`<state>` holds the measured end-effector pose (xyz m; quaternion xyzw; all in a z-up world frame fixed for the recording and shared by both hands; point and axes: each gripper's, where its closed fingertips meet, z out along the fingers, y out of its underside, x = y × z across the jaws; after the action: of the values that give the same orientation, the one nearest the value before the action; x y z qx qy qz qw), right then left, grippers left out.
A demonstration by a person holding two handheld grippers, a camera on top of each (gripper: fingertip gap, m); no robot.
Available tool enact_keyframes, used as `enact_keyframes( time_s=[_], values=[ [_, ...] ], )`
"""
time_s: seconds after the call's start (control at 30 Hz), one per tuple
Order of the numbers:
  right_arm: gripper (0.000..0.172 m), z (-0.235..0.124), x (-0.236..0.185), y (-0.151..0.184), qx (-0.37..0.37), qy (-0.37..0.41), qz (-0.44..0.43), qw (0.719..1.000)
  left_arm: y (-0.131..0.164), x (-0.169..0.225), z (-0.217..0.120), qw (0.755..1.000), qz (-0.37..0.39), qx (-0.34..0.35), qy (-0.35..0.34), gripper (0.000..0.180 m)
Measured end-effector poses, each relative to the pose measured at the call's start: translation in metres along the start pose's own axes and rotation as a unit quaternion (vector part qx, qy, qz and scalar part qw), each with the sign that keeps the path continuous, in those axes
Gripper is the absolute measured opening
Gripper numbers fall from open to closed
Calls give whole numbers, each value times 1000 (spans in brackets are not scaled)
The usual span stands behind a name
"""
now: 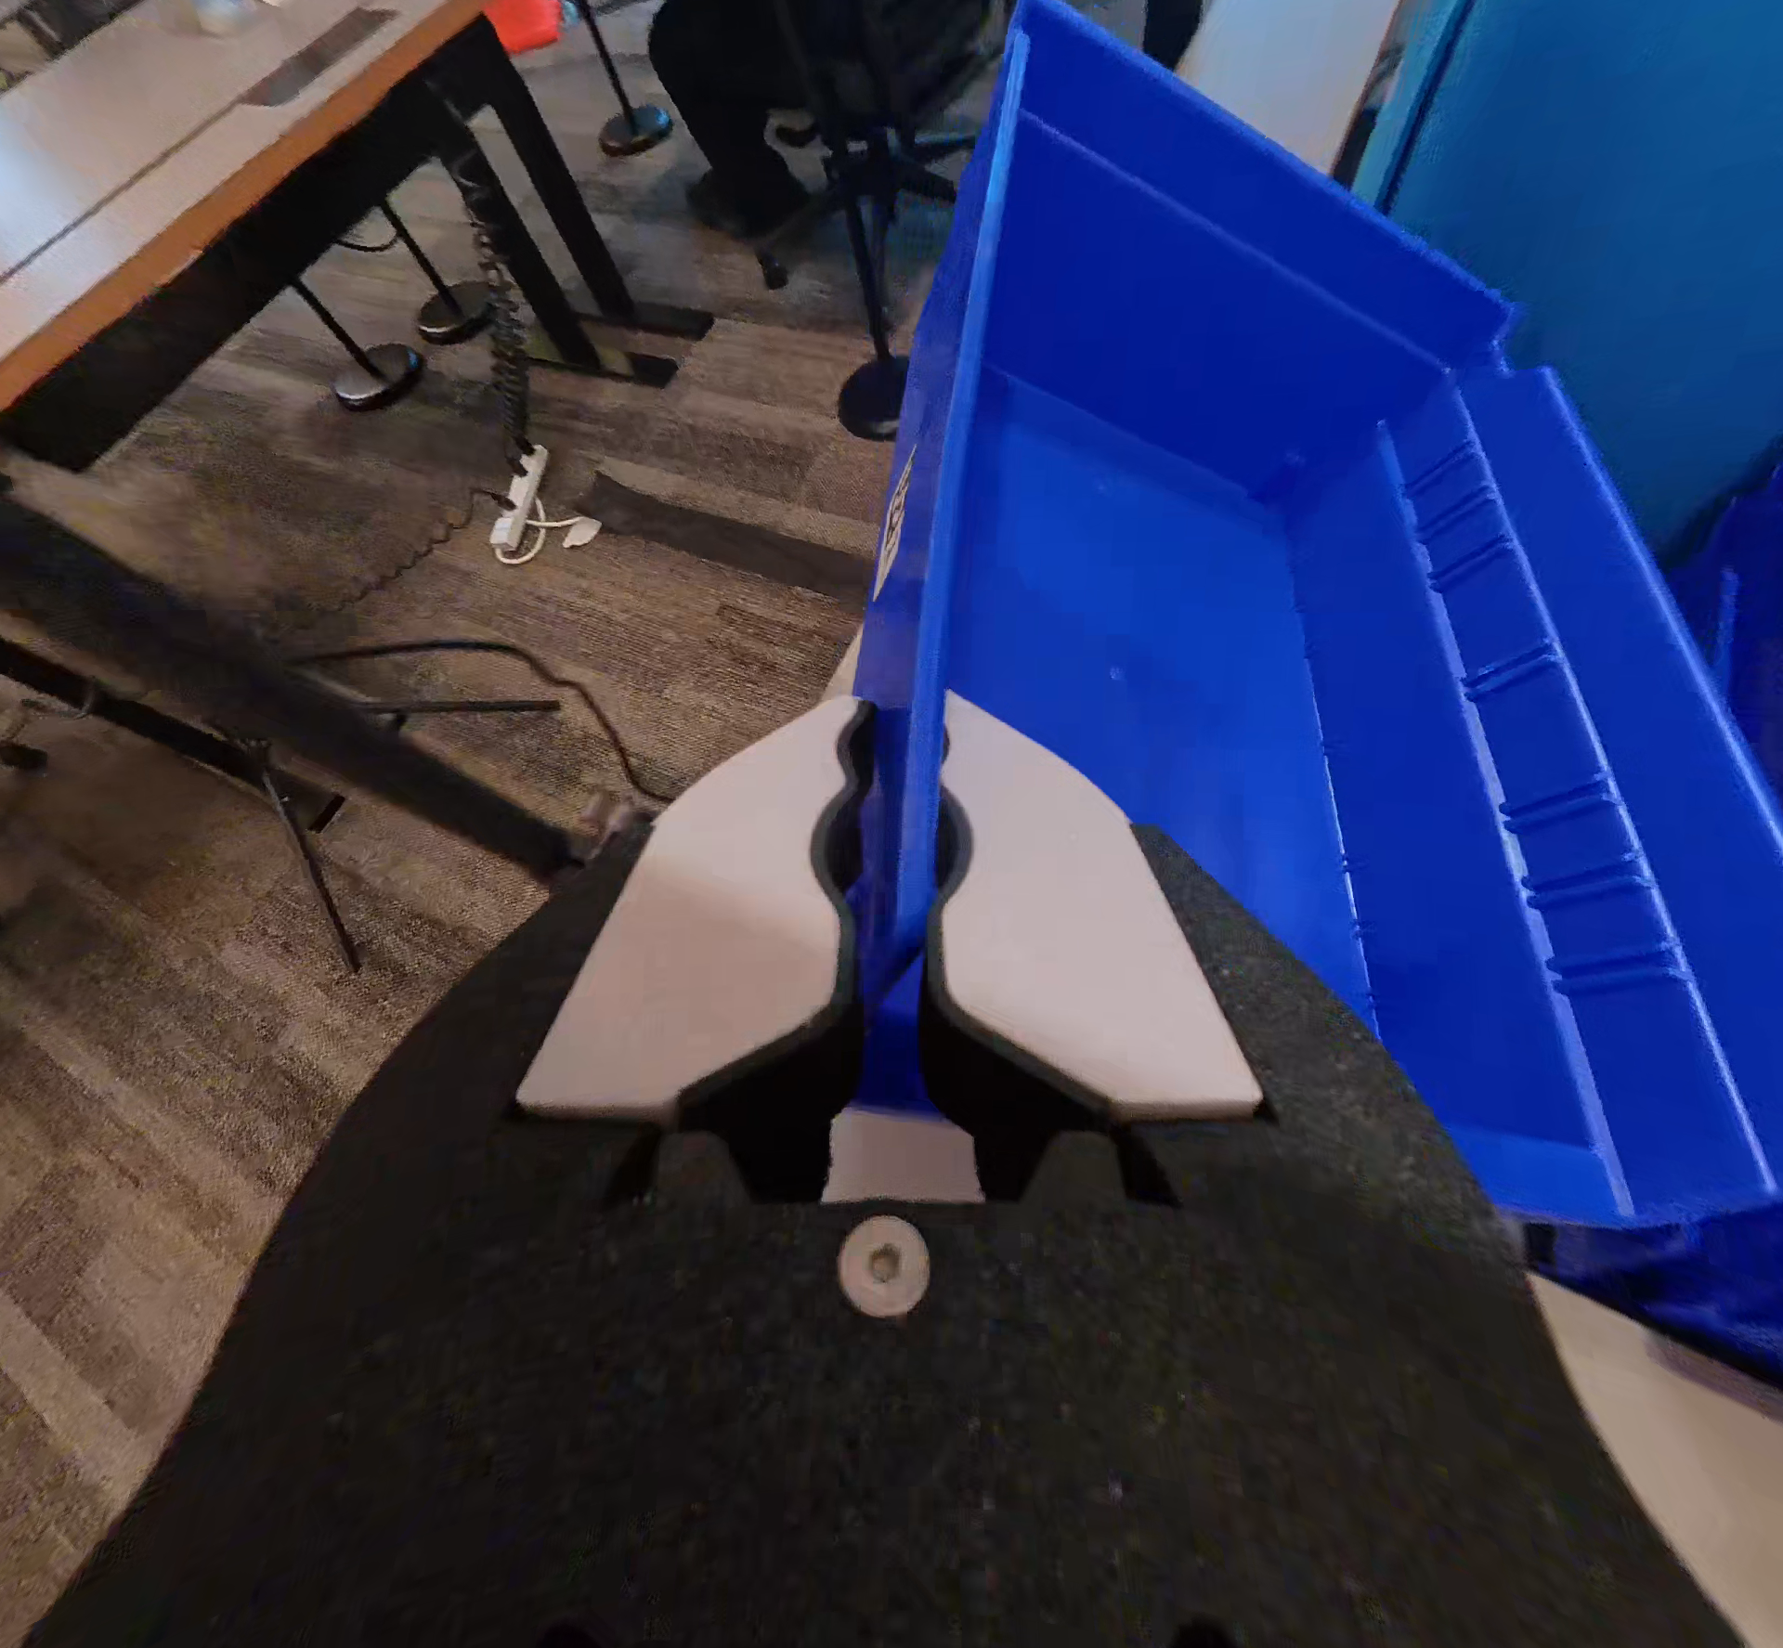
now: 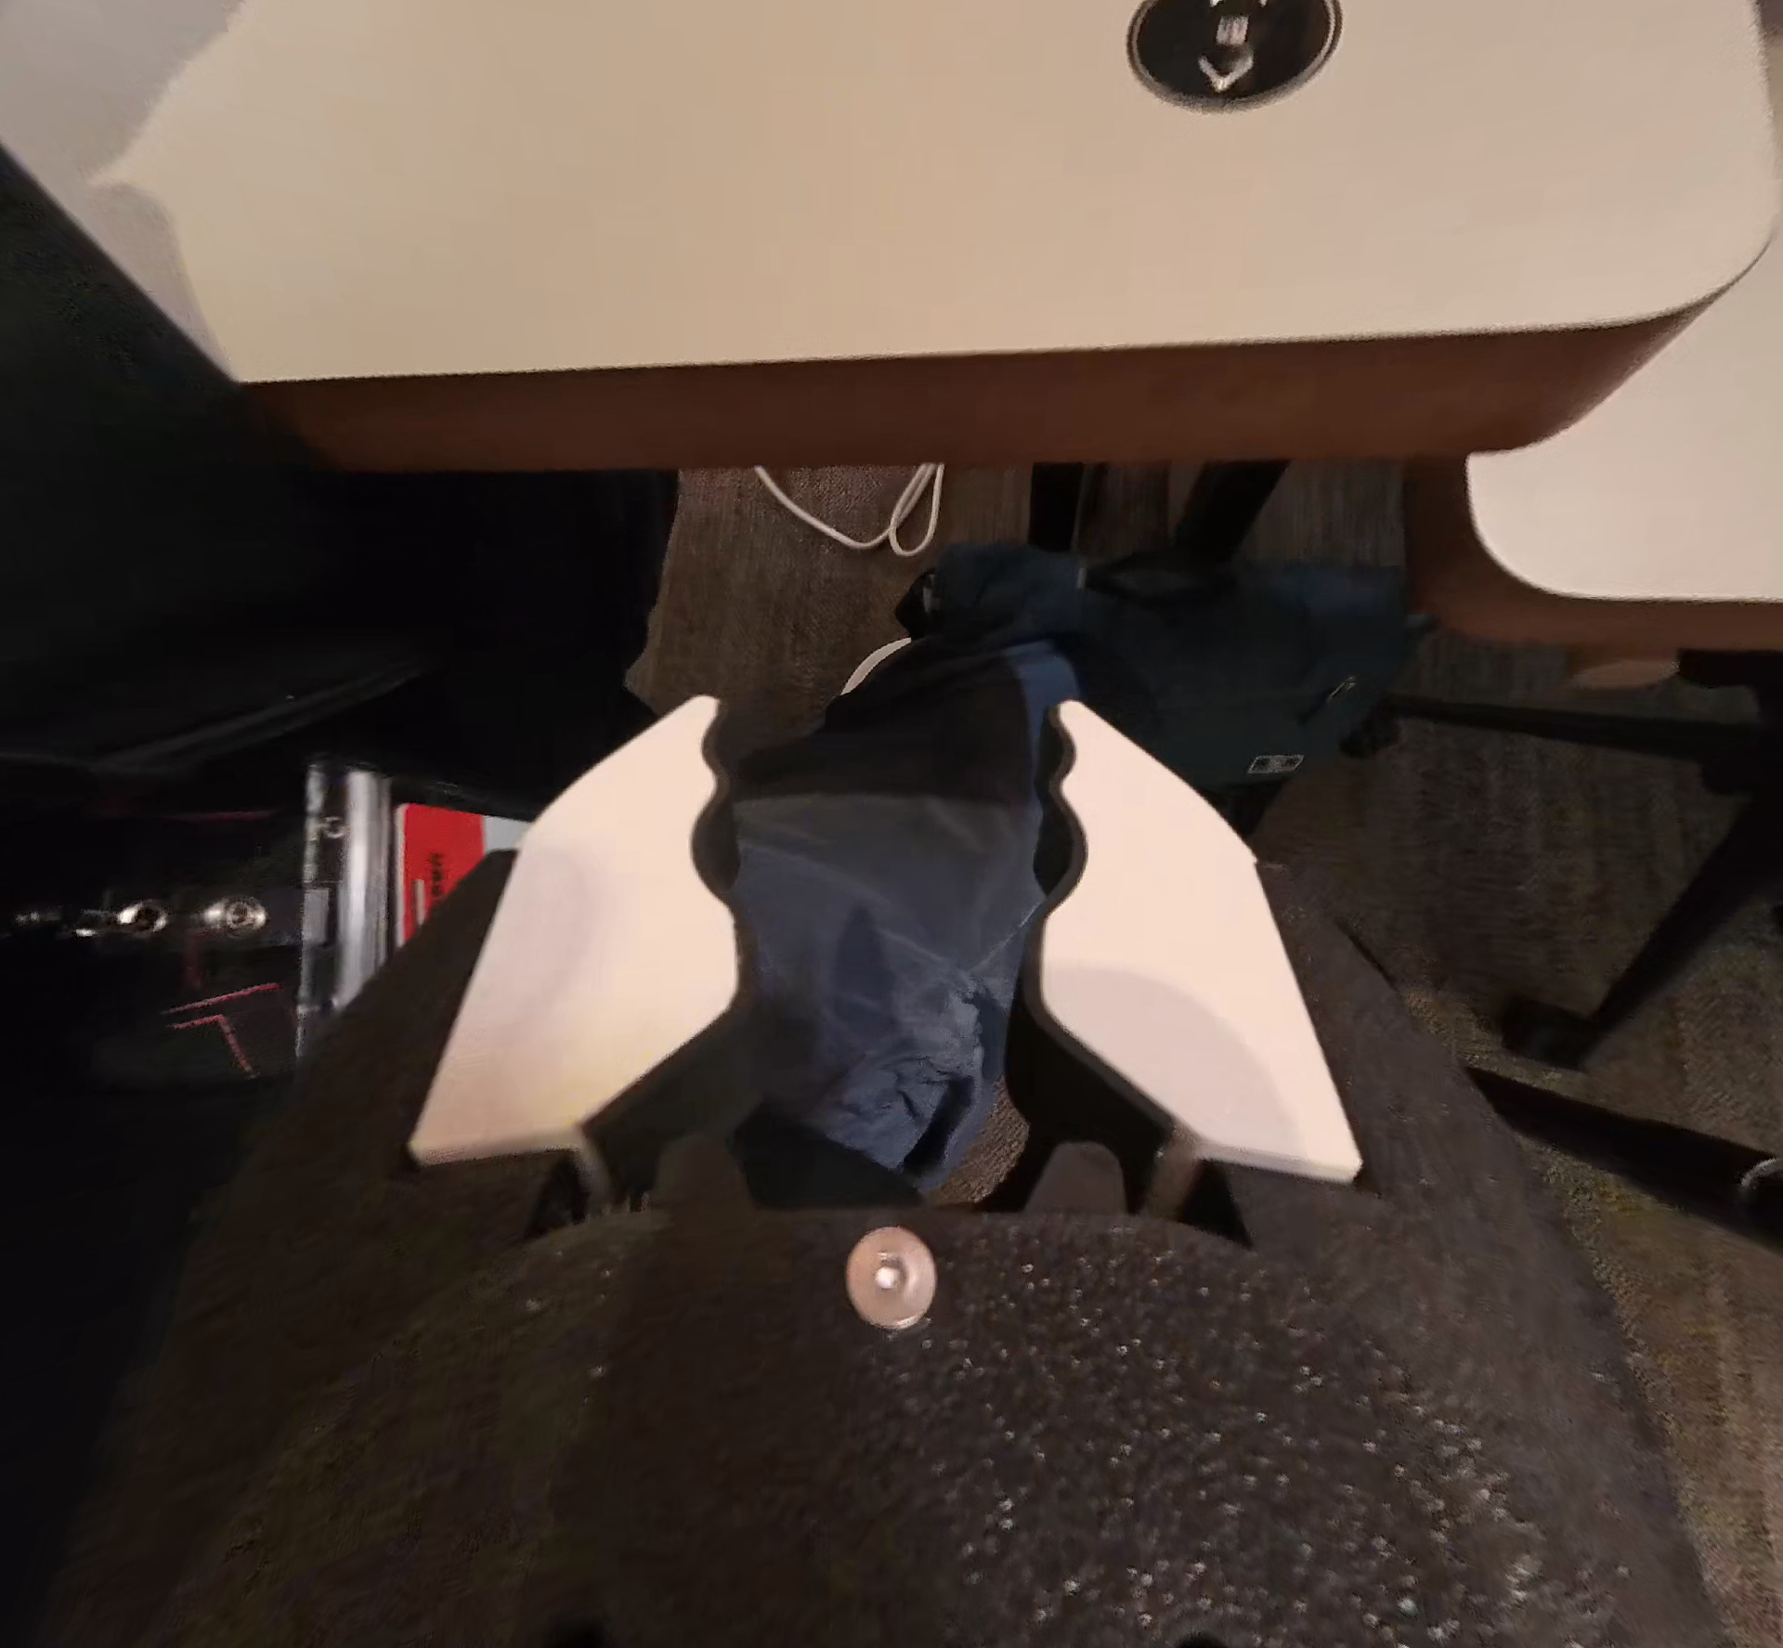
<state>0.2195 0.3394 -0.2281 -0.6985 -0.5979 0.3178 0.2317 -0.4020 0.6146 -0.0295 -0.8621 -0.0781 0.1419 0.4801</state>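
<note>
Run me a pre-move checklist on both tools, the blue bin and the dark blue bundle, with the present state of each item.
1. Left tool closed on the blue bin side wall: ok, a white finger lies on each face of the wall.
2. Bin interior free of contents: ok, the floor shows bare.
3. Bin level: not ok, it looks tilted in the left wrist view.
4. Right tool gripping the dark blue bundle: cannot tell, fingers stand wide with the bundle between them.
5. Right tool clear of the white tabletop: ok, the tips sit short of its edge.
6. What the bundle is: cannot tell, crumpled and blurred.
</note>
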Motion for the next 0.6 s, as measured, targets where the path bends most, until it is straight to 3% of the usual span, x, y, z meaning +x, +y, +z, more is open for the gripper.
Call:
enact_keyframes(
  time_s=[0.2,0.3,0.47,0.53,0.6],
  values=[
    [60,4,3,10,-17,0,29,999,20,31,73,996,20,-34,82,9],
    [60,6,9,11,-23,3,37,999,43,46,97,988,77,-63,122,9],
    [60,9,23,2,-26,9,36,999,67,55,115,981,93,-87,146,8],
    [60,10,27,-6,-27,10,28,999,69,54,118,982,102,-91,131,25],
    [60,11,32,-15,-25,14,18,999,68,62,114,978,100,-92,155,29]
  ],
)
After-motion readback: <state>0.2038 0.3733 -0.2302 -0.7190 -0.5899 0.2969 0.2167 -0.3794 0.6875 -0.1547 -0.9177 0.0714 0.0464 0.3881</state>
